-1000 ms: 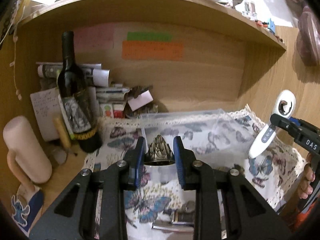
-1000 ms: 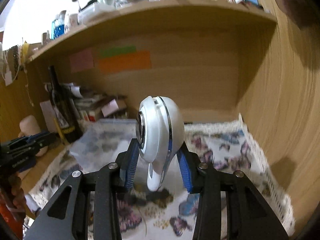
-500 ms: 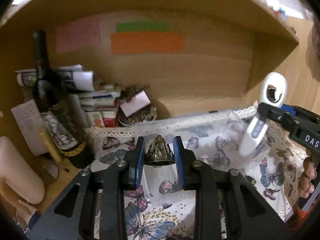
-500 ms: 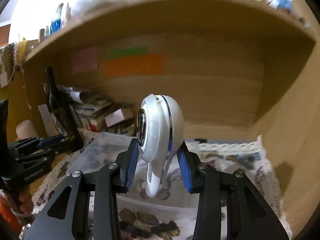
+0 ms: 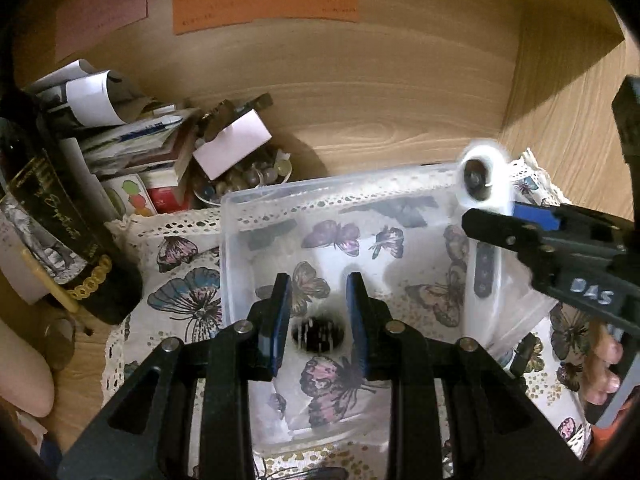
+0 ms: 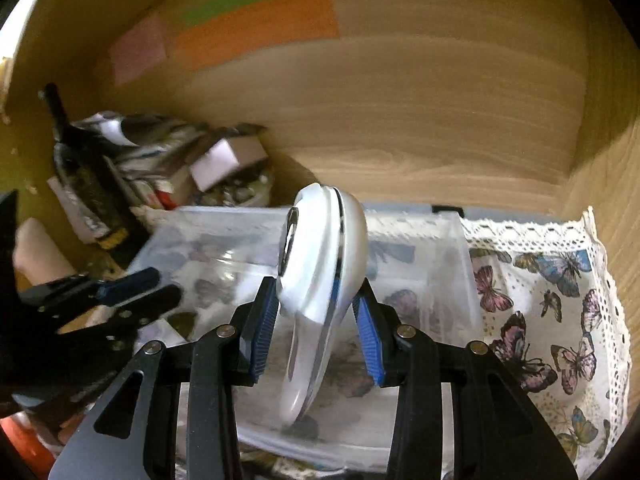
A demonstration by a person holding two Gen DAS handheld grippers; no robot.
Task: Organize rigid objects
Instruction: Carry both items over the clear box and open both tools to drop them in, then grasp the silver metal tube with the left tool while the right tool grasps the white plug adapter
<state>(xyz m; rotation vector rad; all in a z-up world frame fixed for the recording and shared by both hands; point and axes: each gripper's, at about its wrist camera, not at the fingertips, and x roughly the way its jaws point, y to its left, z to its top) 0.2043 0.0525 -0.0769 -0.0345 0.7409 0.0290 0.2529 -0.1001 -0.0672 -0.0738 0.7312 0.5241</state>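
A clear plastic bin (image 5: 240, 248) stands on a butterfly-print cloth (image 5: 180, 296) inside a wooden shelf niche; it also shows in the right wrist view (image 6: 420, 248). My left gripper (image 5: 318, 320) is open above the bin, and a dark, blurred cone-shaped object (image 5: 318, 334) is below its fingers, inside the bin. My right gripper (image 6: 316, 336) is shut on a white handheld device (image 6: 320, 264), held tilted over the bin's right part. The device (image 5: 482, 184) and right gripper show at the right of the left wrist view.
A dark wine bottle (image 5: 52, 220) stands at the left. Papers, boxes and a bowl of small beads (image 5: 248, 176) are piled behind the bin. Coloured paper notes (image 5: 264, 0) hang on the back wall. The right wall (image 6: 608, 184) is close.
Both grippers moved forward and down over the bin. My left gripper opened and let go of the cone-shaped object, which dropped into the bin. The right gripper keeps its hold.
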